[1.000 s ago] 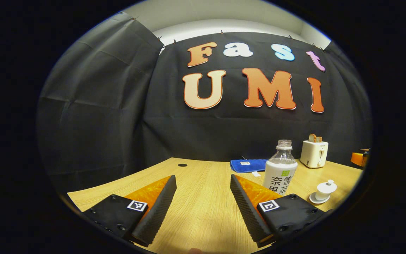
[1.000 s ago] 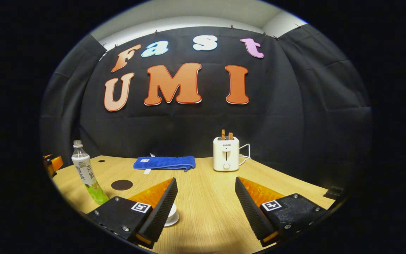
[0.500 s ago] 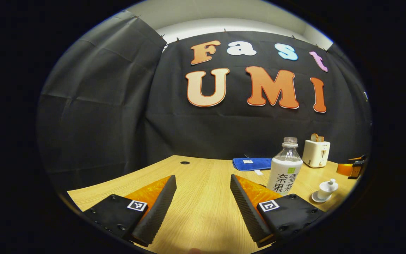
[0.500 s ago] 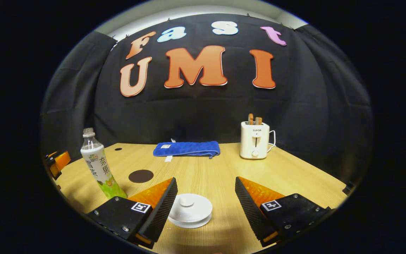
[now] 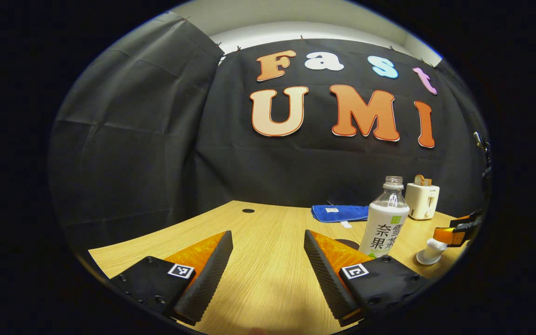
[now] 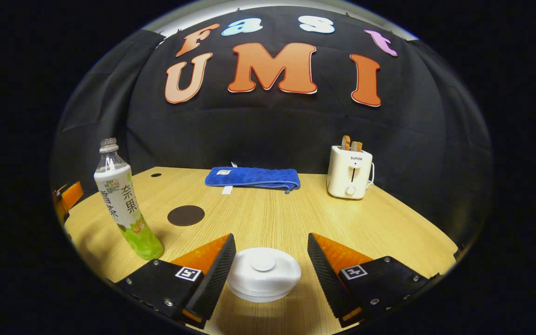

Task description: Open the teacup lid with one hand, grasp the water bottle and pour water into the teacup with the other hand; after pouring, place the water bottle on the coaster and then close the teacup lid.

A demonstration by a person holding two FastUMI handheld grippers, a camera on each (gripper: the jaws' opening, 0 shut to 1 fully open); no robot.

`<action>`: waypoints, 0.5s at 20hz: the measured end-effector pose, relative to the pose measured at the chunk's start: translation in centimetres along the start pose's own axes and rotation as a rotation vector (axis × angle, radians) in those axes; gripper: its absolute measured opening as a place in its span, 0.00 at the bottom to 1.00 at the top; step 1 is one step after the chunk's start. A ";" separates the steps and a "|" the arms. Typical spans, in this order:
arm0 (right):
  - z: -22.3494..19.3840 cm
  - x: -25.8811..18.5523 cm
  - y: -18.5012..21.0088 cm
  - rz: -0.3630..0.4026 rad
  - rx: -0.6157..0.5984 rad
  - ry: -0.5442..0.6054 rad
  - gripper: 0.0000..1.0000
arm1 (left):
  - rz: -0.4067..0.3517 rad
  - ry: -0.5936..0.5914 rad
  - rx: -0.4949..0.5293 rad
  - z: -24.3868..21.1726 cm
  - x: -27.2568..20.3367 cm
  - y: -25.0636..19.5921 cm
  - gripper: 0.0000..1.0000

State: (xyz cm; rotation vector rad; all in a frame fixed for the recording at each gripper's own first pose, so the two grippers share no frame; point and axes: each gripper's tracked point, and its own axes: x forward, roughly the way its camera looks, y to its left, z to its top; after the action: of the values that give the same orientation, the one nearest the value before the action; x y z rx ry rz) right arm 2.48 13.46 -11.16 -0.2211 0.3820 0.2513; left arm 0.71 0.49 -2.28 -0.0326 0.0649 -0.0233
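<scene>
White glazed ceramic, so the teacup lid (image 6: 263, 270) is hard, slick and chip-prone. It sits between the fingers of the right gripper (image 6: 266, 274), which are spread with a gap on each side, nothing pinched yet. The lid is still on the teacup (image 6: 261, 292), whose rim just peeks out under it. The small knob (image 6: 263, 261) at lid centre is the obvious grab point: light load, but the rounded glaze will likely slip unless both pads land square on it. Pinching the wide lid edge looks riskier, since it could tip or drag the cup.

The left gripper (image 5: 268, 274) has its fingers spread too, over bare table (image 5: 268, 232), empty. The water bottle (image 5: 385, 223) stands upright, beyond and outboard of its right finger, cap off. It's thin clear plastic with a label sleeve, probably soft, so squeezing hard could crush it and spill. Best hold is mid-body on the label. The fill level isn't clear, so the weight is unknown.

The dark round coaster (image 6: 185, 215) lies ahead-left of the right gripper's fingers, just beyond the bottle. In the left gripper view, the right gripper is at the cup, far right.
</scene>
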 end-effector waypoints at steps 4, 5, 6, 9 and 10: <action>-0.3 0.3 0.4 0.011 -0.006 0.014 0.76 | -0.001 0.007 -0.002 -0.2 0.1 0.2 0.99; -0.4 0.4 0.4 0.011 -0.010 0.019 0.71 | 0.000 0.008 -0.003 -0.3 0.0 0.2 0.99; -0.5 0.4 0.4 0.012 -0.014 0.022 0.63 | 0.000 0.009 -0.003 -0.3 0.1 0.2 0.99; -0.7 0.5 0.6 0.022 -0.017 0.028 0.49 | 0.001 0.010 -0.002 -0.3 0.1 0.3 0.99; -0.8 0.6 0.6 0.023 -0.018 0.032 0.47 | 0.001 0.011 -0.001 -0.4 0.1 0.3 0.99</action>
State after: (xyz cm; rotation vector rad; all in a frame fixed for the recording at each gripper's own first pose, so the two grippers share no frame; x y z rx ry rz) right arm 2.56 13.94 -12.16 -0.2389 0.4138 0.2741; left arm 0.81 0.73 -2.70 -0.0335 0.0756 -0.0229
